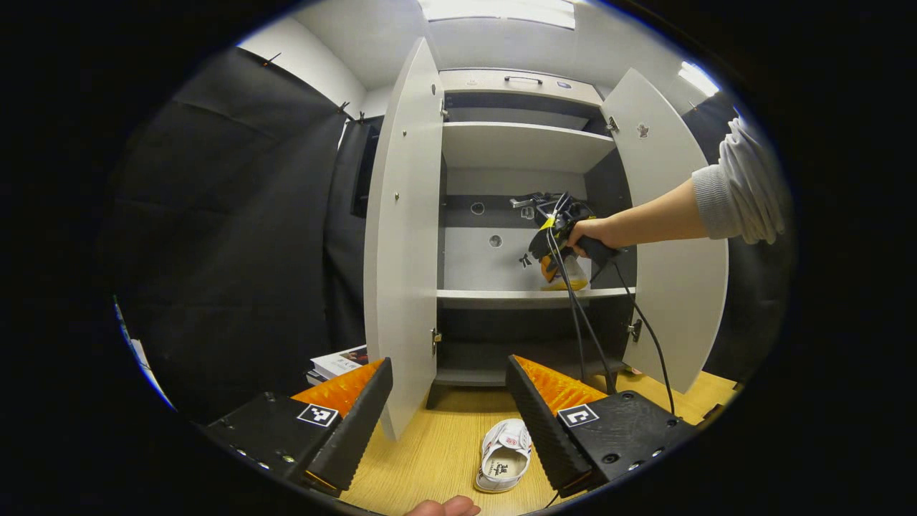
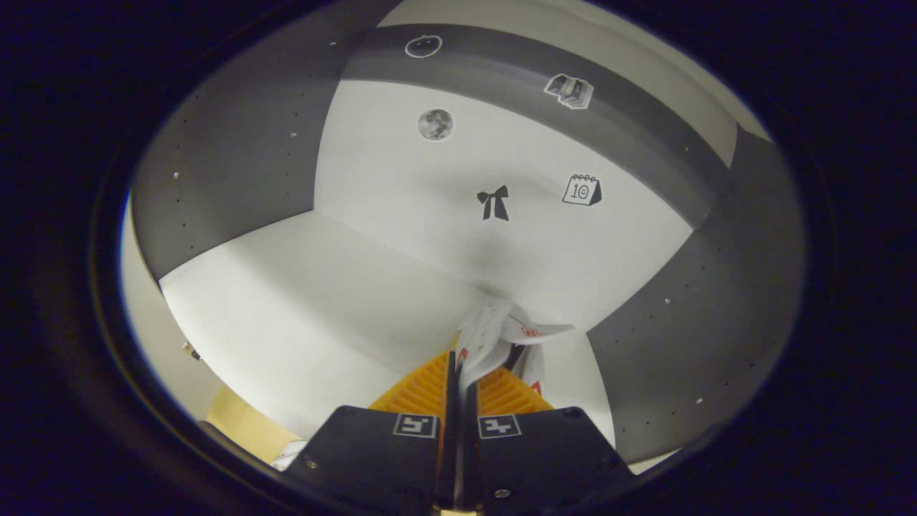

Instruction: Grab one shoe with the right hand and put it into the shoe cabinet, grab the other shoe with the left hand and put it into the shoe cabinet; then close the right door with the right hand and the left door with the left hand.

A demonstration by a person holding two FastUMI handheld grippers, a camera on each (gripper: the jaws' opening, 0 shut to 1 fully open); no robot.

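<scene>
A white shoe lies on the wooden floor before the cabinet, between my left gripper's open fingers but farther off and untouched. The shoe cabinet stands with both doors open: left door, right door. A person's hand holds my right gripper inside the cabinet above the middle shelf. In the right gripper view, my right gripper is shut on the other white shoe, pinching its edge over the shelf near the right back corner.
A stack of books lies on the floor left of the cabinet, behind the left door. Cables hang from the right gripper down across the cabinet front. Small stickers mark the cabinet's back wall. A fingertip shows at the bottom edge.
</scene>
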